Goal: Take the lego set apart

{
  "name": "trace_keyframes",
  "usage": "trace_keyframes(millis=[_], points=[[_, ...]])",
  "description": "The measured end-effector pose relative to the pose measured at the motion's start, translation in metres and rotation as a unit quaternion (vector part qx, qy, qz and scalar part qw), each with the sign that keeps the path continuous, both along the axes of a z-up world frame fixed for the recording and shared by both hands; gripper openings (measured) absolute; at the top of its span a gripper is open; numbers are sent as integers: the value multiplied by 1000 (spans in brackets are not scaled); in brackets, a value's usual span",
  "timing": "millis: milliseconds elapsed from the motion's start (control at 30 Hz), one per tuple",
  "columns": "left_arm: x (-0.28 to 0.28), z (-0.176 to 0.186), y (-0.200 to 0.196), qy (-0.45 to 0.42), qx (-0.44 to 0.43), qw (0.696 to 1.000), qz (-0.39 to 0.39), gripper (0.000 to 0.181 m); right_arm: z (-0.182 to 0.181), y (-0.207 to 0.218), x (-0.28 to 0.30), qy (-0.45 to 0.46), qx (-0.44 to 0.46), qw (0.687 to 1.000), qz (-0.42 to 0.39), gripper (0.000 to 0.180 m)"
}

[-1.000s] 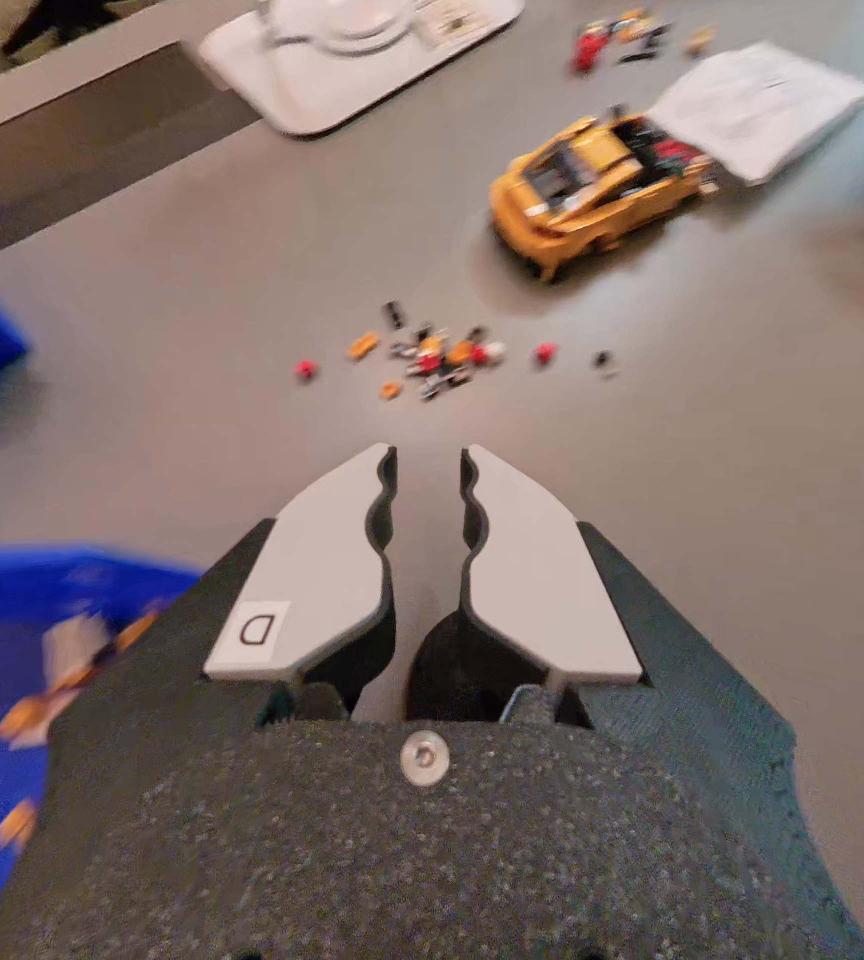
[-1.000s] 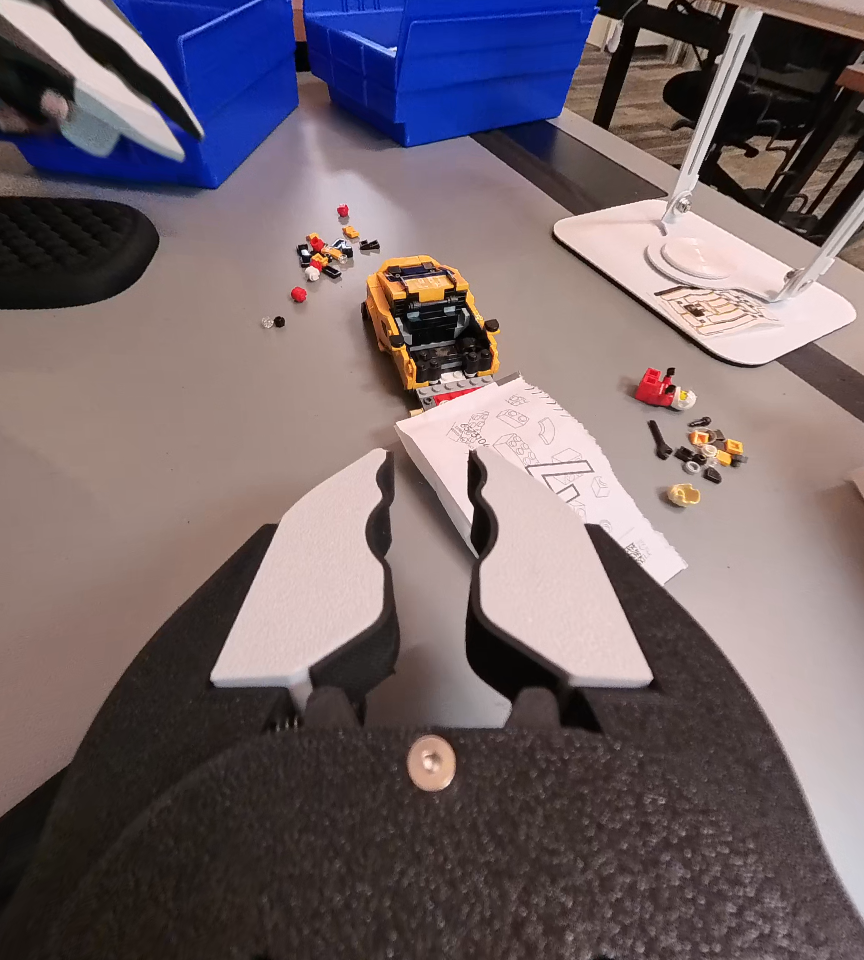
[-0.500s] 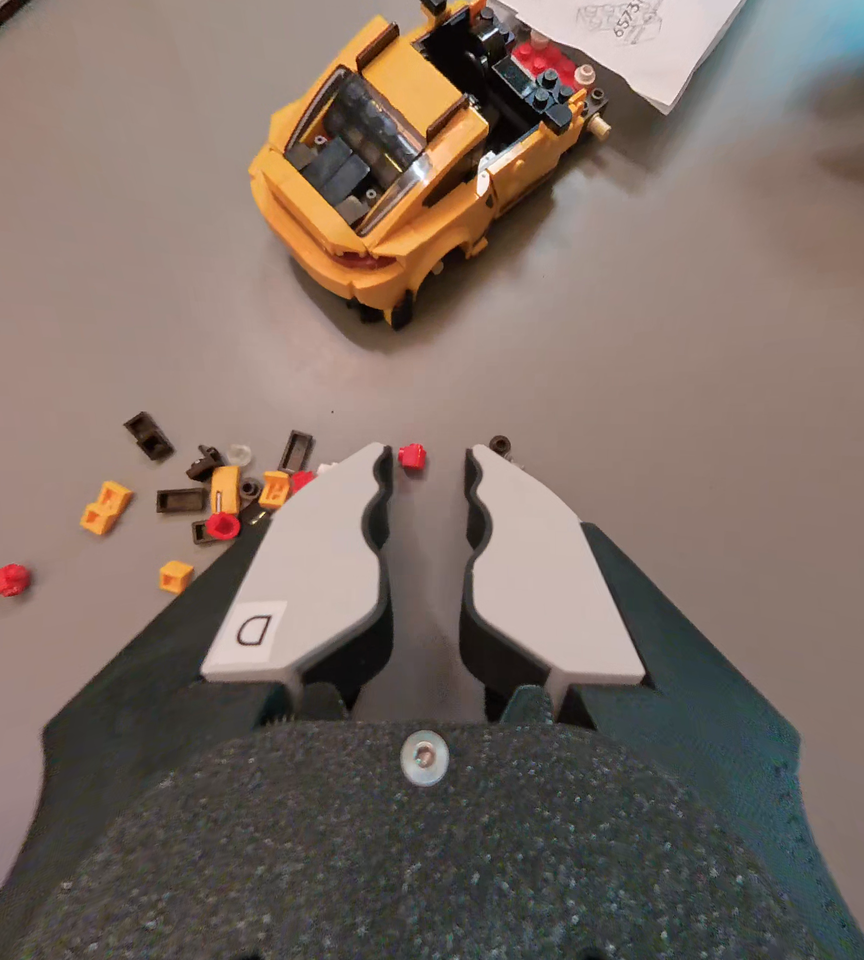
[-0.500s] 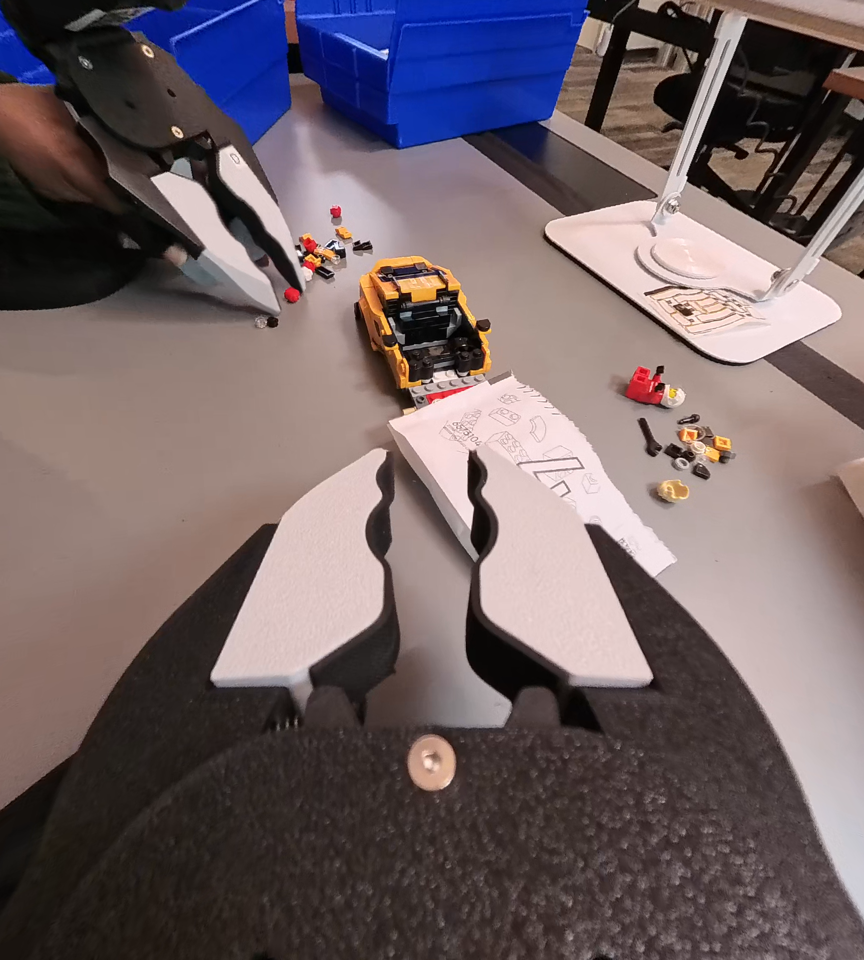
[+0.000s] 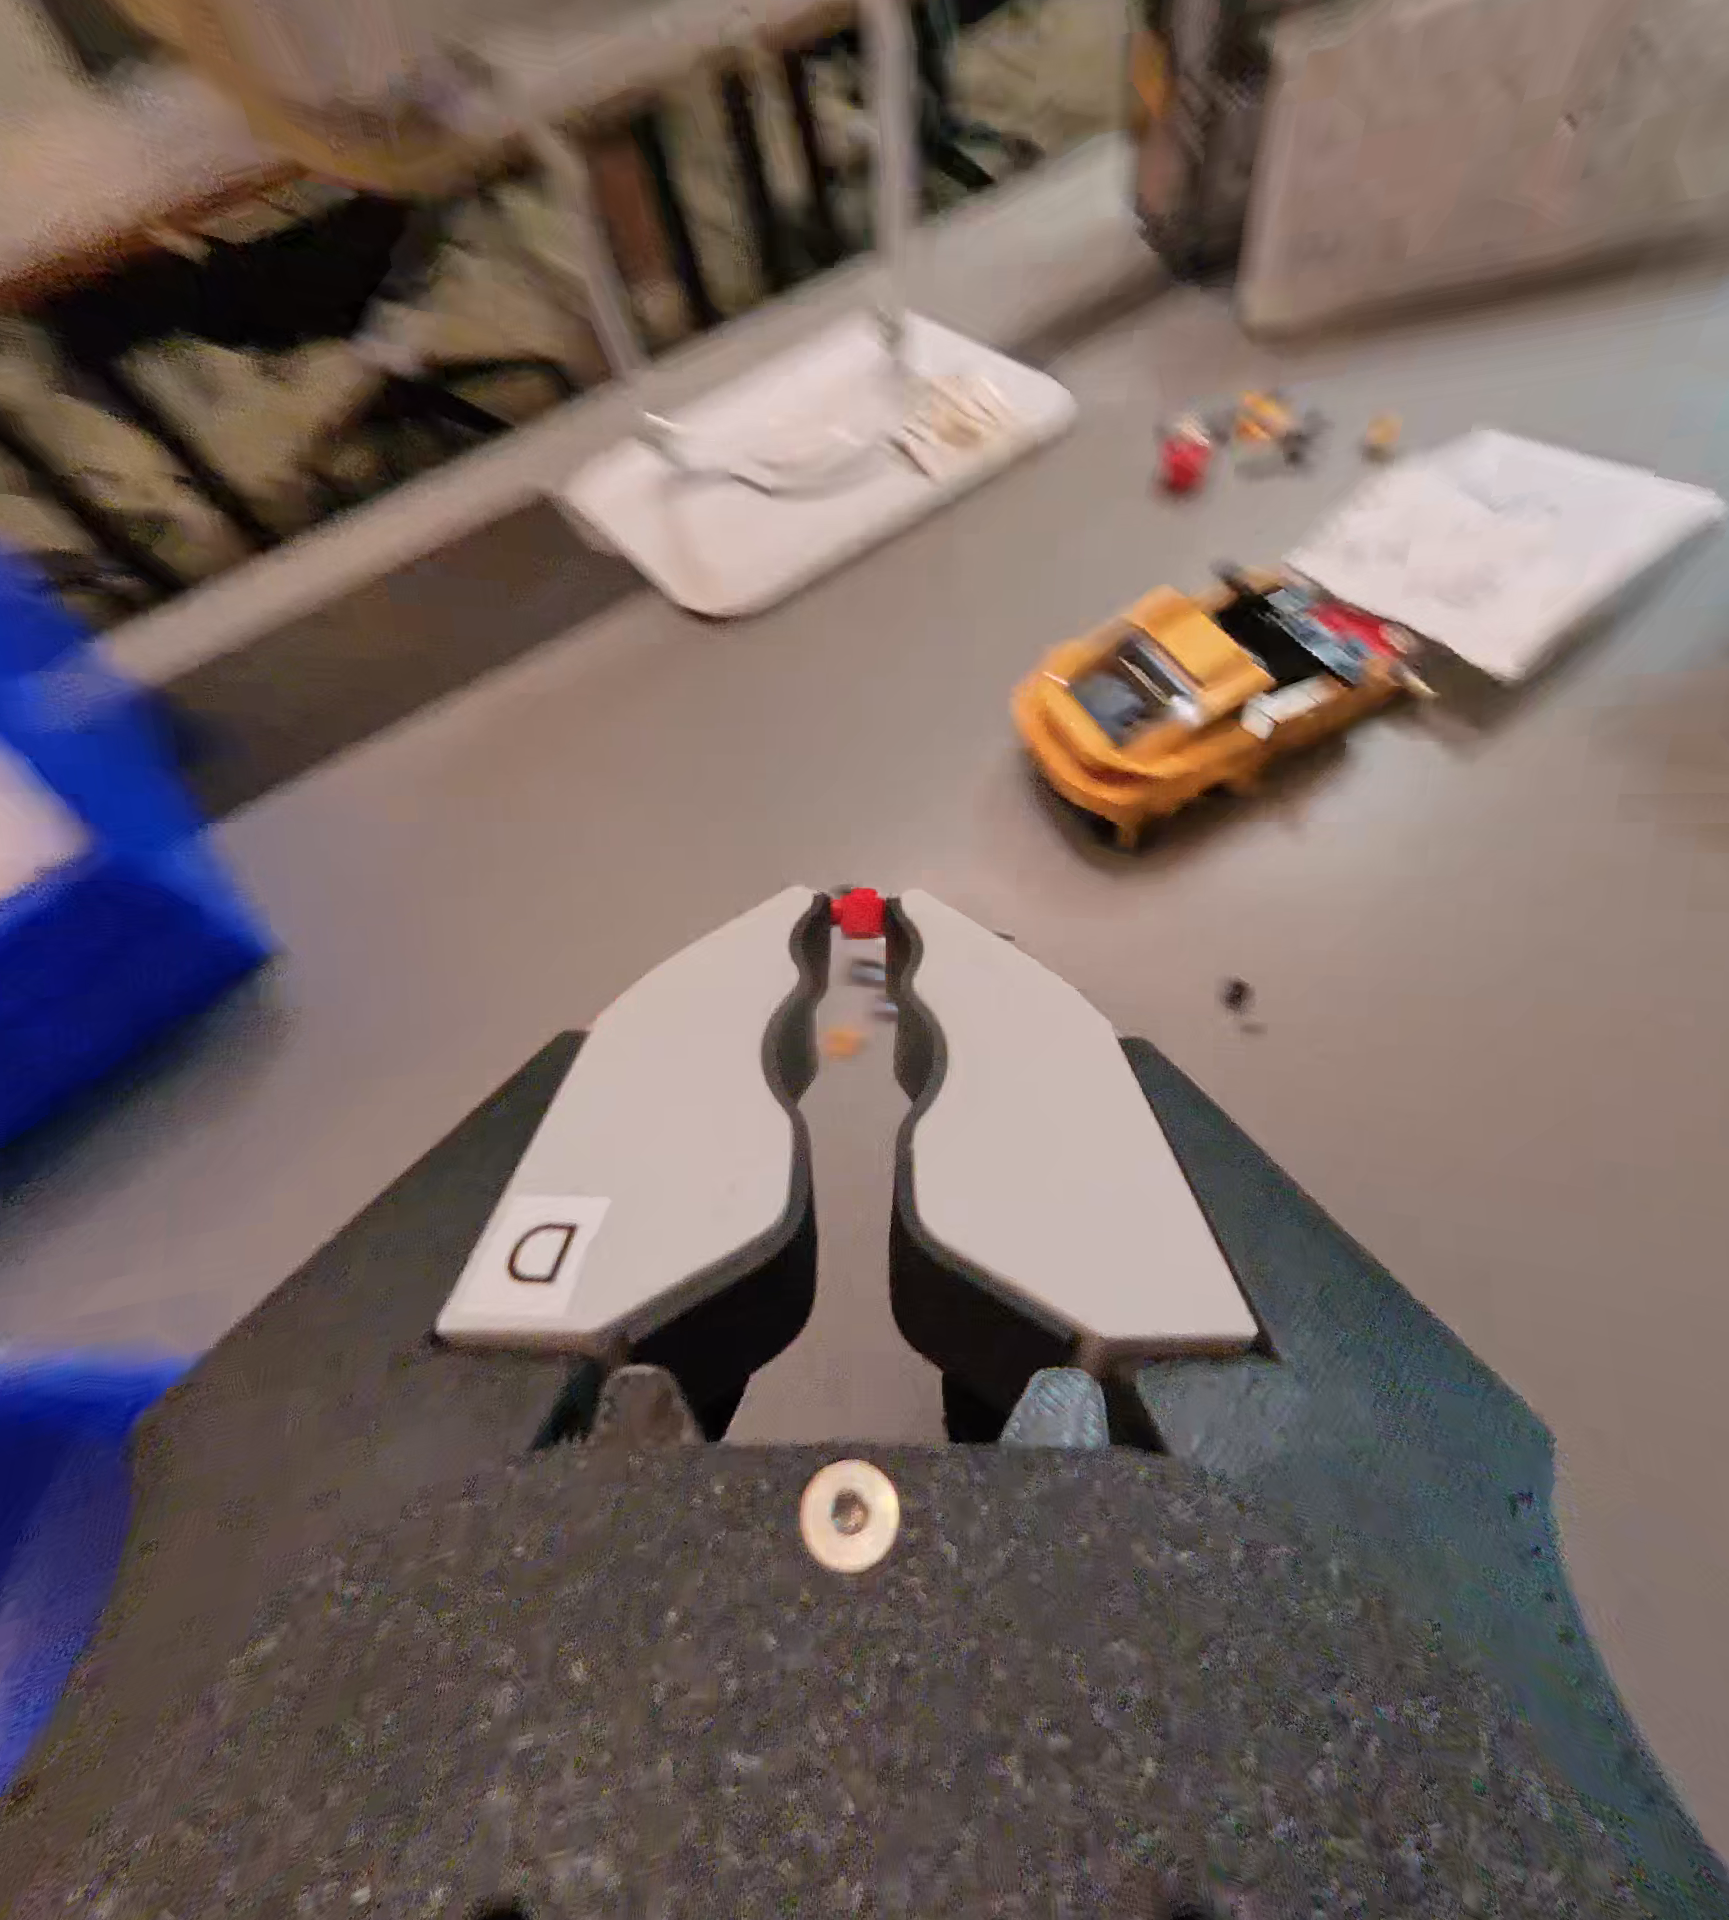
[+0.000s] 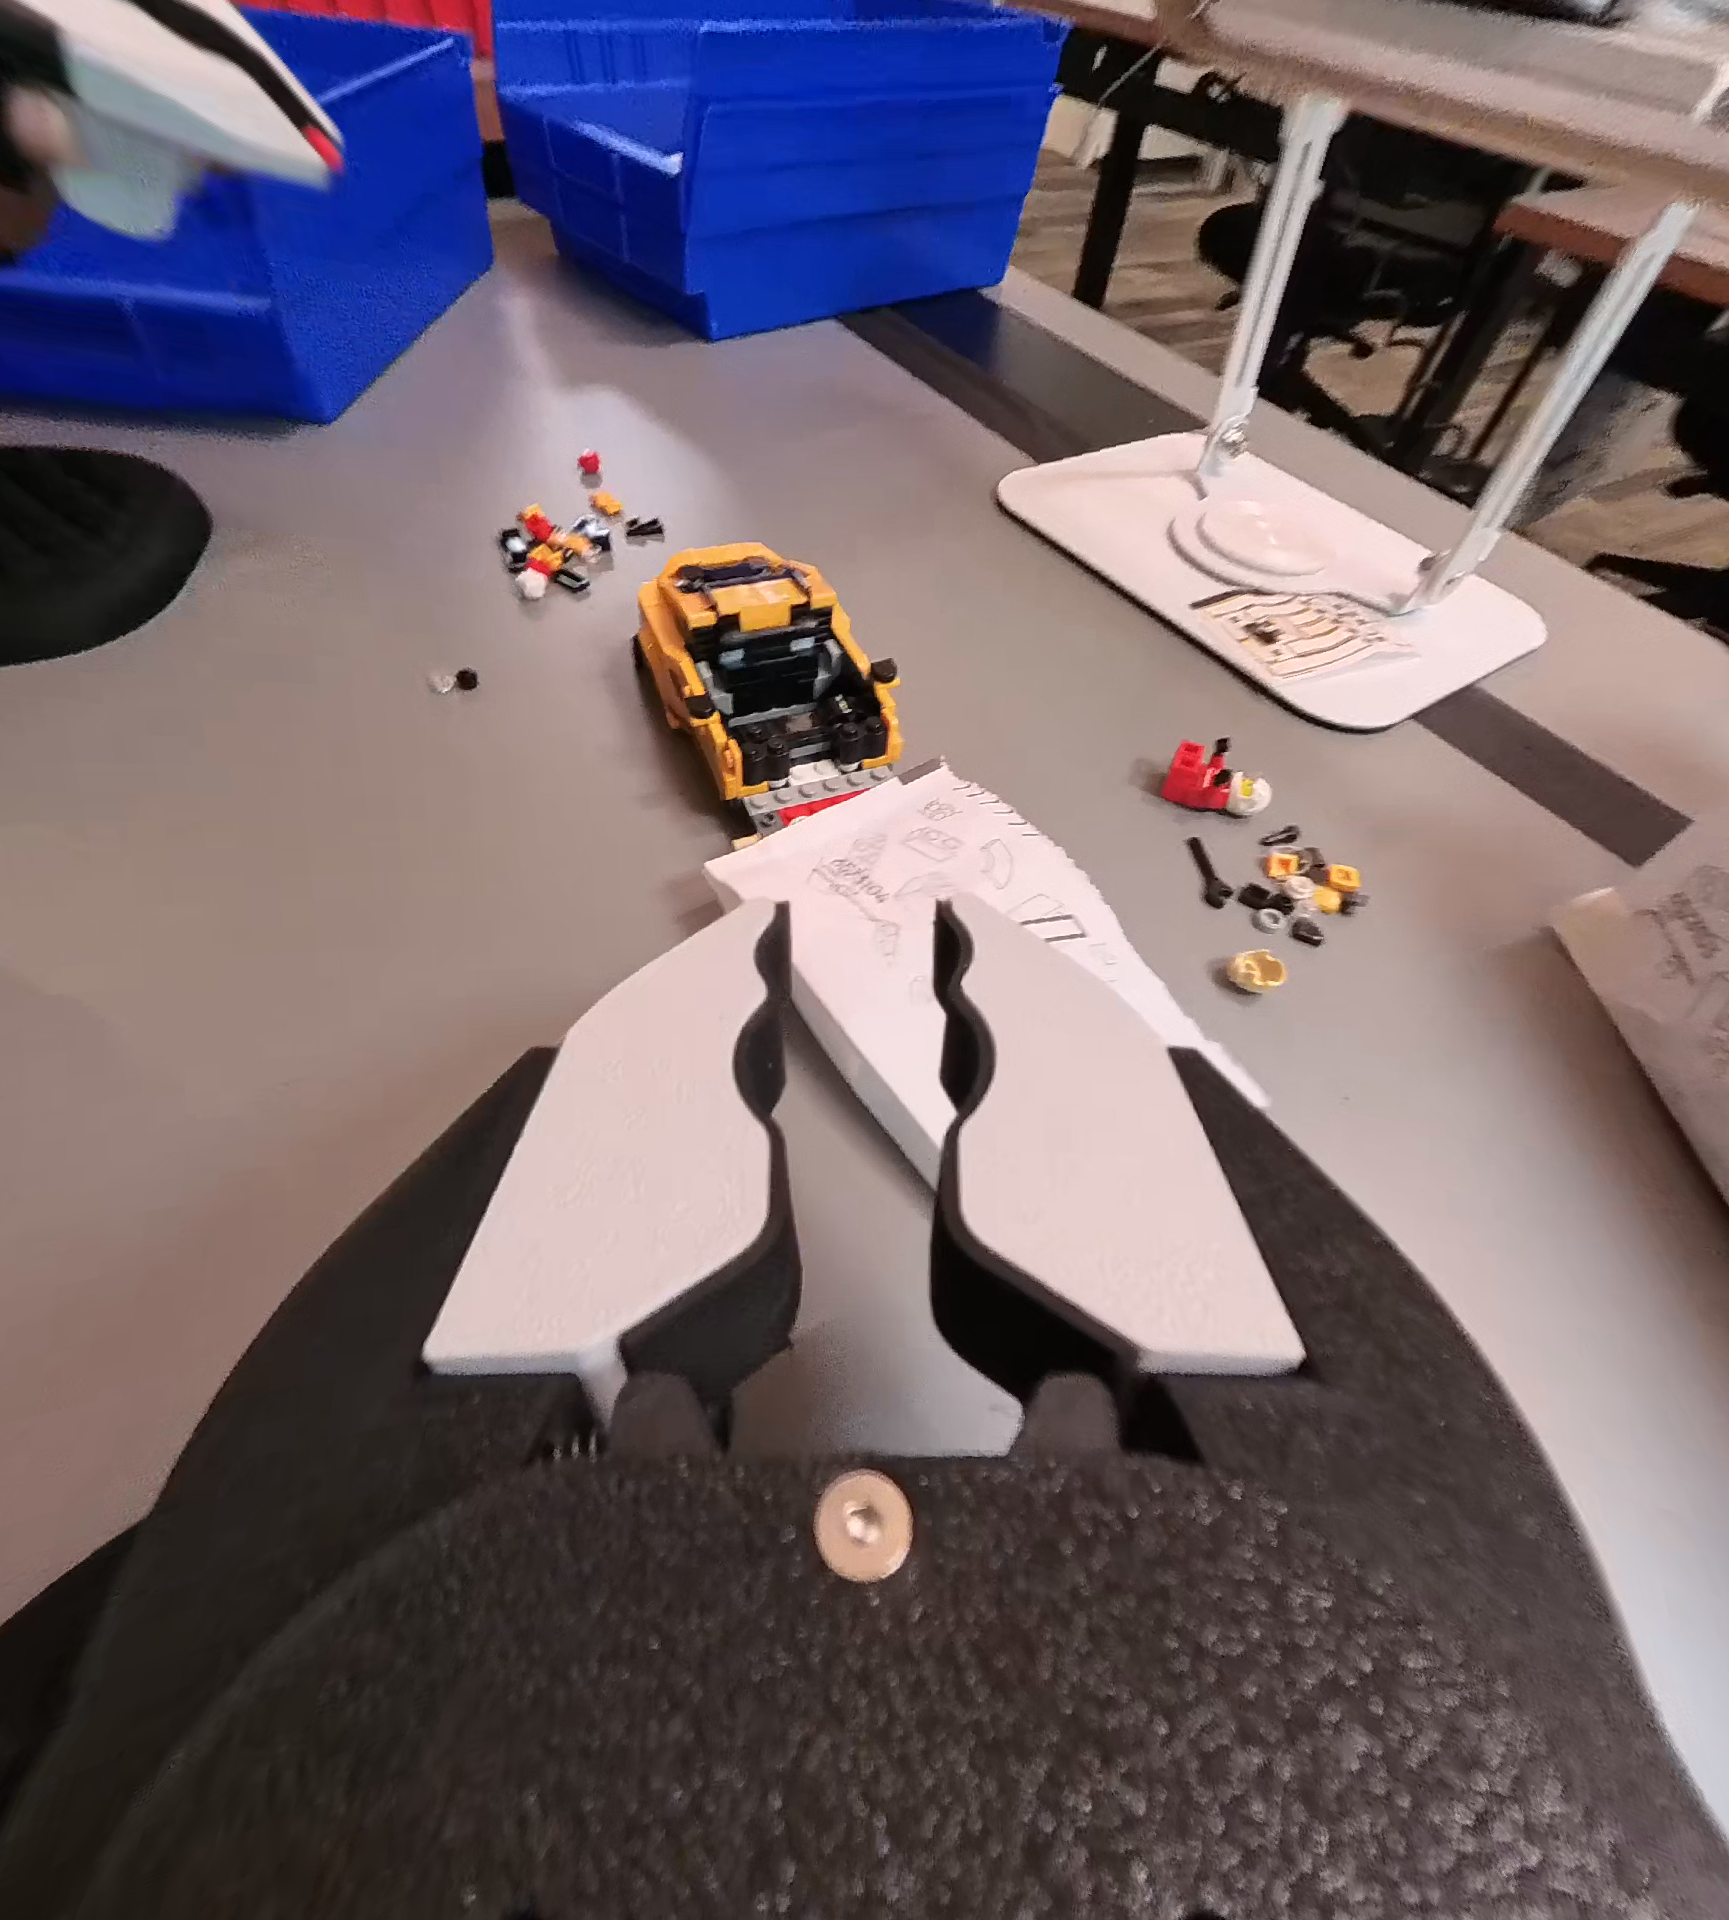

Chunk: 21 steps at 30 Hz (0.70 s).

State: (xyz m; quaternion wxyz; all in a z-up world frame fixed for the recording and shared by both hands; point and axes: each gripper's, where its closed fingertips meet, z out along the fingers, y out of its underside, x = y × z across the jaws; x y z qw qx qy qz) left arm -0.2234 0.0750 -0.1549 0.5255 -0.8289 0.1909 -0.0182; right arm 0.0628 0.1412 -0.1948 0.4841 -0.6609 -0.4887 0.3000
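Pinching red brick (image 5: 857,914), left gripper (image 5: 857,902) above table (image 5: 527,883); blue bins (image 6: 777,177) near.

Left claw (image 5: 858,902) pinches a red brick (image 5: 857,914) at its tips.

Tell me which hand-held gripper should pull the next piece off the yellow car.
Probably the right hand-held gripper: open, empty, pointed at the yellow car. The left hand-held gripper is shut on a red brick.
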Motion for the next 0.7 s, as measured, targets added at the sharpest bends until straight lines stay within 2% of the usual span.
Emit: trace_keyframes(millis=[67, 133, 267, 333, 400, 600, 667, 700], points=[[-43, 30, -13, -1, 59, 995, 80, 9, 7, 6, 4, 15, 11, 1000, -20, 25], [-93, 42, -30, 16, 82, 982, 167, 9, 15, 12, 9, 34, 21, 998, -42, 21], [-164, 16, -61, 20, 22, 960, 278, 9, 29, 24, 20, 67, 39, 993, -86, 9], [-181, -2, -70, 8, -13, 953, 303, 10, 33, 33, 28, 78, 44, 989, -118, 2], [-190, -15, -75, -5, -33, 946, 322, 19, 35, 39, 36, 87, 42, 985, -143, 0], [-200, -38, -79, -6, -78, 931, 356, 60, 30, 57, 54, 85, 30, 974, -210, 0], [-190, -27, -74, -11, -45, 940, 337, 58, 28, 60, 57, 81, 27, 972, -220, 0], [-179, -15, -70, -10, -14, 949, 315, 51, 27, 61, 57, 78, 26, 971, -223, 0]])
